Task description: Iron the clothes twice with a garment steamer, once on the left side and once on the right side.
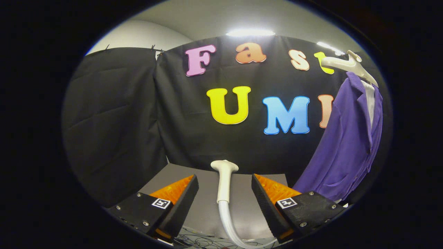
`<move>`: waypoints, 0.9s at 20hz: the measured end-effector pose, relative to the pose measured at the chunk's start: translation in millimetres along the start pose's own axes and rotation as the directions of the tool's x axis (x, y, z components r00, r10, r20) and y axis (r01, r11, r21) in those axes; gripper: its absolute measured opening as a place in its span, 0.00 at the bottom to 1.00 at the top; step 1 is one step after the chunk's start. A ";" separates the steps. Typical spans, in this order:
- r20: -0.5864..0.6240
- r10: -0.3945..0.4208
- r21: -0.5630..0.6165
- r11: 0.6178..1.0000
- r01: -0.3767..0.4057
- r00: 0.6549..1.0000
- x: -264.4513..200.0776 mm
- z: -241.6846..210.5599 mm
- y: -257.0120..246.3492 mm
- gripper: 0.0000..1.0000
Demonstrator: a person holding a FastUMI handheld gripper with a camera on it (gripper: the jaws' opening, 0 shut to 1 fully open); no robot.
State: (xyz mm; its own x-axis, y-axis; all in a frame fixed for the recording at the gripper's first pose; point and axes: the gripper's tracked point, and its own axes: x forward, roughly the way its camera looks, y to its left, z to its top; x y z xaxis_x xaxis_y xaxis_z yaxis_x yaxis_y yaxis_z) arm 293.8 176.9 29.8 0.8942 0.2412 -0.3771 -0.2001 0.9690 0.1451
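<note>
Gripper view. The gripper (pixel 225 180) has its two fingers spread wide, pressing on nothing. Each finger body carries a small square black-and-white marker tag (pixel 161 203); it bears a pattern, no readable words.

The garment steamer head (pixel 224 180), pale and long-necked, lies between the fingers at 12 o'clock from the gripper, clear of both. It rests on a grey table (pixel 204 207), its flared nozzle pointing away toward the black cloth wall (pixel 114 121). Its light hose (pixel 230 226) trails back from the handle and curves off toward 5 o'clock, under the right-hand finger.

The purple garment (pixel 346 145) hangs at 2 o'clock, beyond the right-hand finger, on a pale hanger (pixel 346 64); a white lining shows at its open collar. No brand name or label can be read on steamer or garment.

A ceiling lamp (pixel 251 33) glows at 12 o'clock, above the wall.
</note>
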 end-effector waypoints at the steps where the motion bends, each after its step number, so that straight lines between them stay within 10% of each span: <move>1: -0.038 -0.016 0.004 1.000 0.016 0.999 12.4 -2.0 -1.1 0.95; 9: -0.283 -0.120 0.030 0.991 0.134 0.952 112.7 -44.1 -13.3 0.96; 18: -0.444 0.038 0.276 0.956 0.096 0.895 162.0 -98.8 14.9 0.94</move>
State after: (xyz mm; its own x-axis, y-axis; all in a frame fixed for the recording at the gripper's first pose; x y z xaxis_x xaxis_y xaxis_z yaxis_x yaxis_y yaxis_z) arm 396.1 235.7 -119.5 0.6152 0.2769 -0.7382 0.0050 0.9349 0.3549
